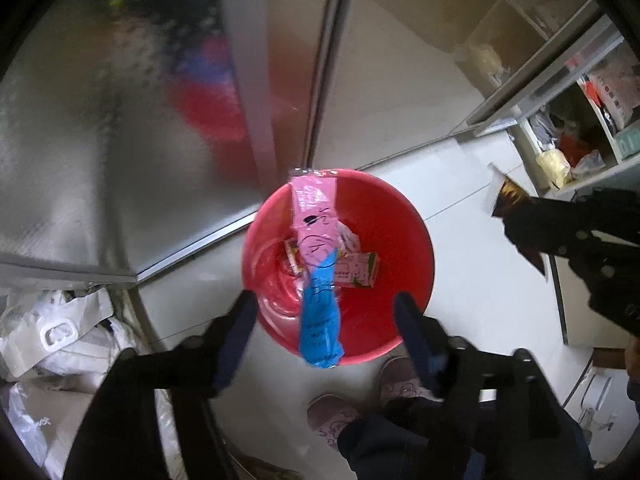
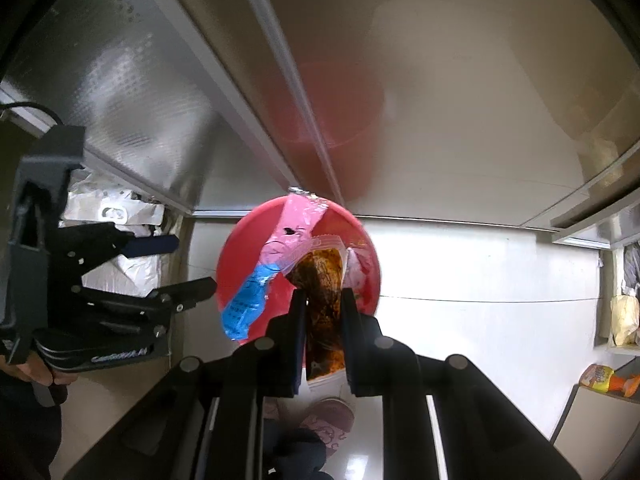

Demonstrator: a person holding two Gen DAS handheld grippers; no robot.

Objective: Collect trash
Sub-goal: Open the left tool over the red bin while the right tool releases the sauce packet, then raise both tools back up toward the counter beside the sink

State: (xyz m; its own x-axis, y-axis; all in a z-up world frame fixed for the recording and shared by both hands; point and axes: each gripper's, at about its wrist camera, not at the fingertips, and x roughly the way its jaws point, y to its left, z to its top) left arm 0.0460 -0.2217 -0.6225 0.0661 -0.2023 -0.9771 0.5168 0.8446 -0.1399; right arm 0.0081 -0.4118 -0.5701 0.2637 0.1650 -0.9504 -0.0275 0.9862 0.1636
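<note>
A red plastic basin stands on the white floor by a metal door frame and also shows in the right wrist view. A long pink and blue wrapper lies across it, over small snack packets. My left gripper is open and empty just above the basin's near rim. My right gripper is shut on a brown sauce-stained clear packet, held above the basin's near side; the packet also shows at the right of the left wrist view.
White plastic bags pile up at the left of the basin. Open shelves with packets and bags stand at the right. My feet in pink slippers stand just before the basin. Frosted glass door panels rise behind it.
</note>
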